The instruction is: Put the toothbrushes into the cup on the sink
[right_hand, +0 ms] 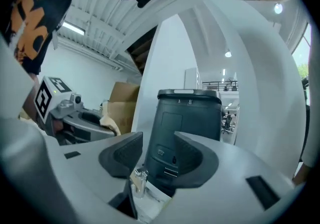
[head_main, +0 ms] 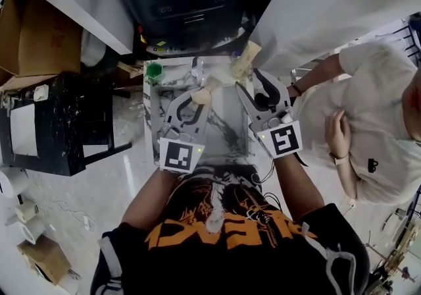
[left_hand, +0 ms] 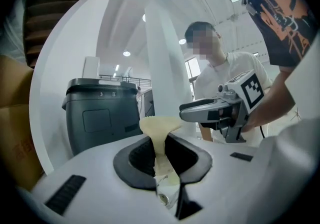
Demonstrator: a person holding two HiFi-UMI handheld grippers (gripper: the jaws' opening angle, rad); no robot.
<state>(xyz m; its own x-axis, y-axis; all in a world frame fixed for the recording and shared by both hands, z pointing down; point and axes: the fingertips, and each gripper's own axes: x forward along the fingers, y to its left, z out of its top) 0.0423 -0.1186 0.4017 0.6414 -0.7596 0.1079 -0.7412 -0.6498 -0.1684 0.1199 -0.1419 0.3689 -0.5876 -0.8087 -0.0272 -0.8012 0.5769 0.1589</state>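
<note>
Left gripper [left_hand: 161, 148] pinches a cream-coloured toothbrush [left_hand: 159, 128]; right gripper [right_hand: 159, 155] gapes empty, above the white marble-veined sink top [head_main: 227, 129], dark grey bin [right_hand: 187, 118] ahead.

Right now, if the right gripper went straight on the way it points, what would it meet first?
Probably the dark grey bin; the right gripper frames it between open, empty jaws, though depth is unclear.

Pale glossy tile floor [head_main: 135, 182]. Black marbled cabinet [head_main: 66, 122] at left, cardboard box [head_main: 39, 37] beside it. Dark grey bin [right_hand: 189, 118] ahead, between white pillars [left_hand: 162, 58]. Ceiling strip light [right_hand: 73, 28] lit. Daylit window [right_hand: 306, 68] at right edge.
</note>
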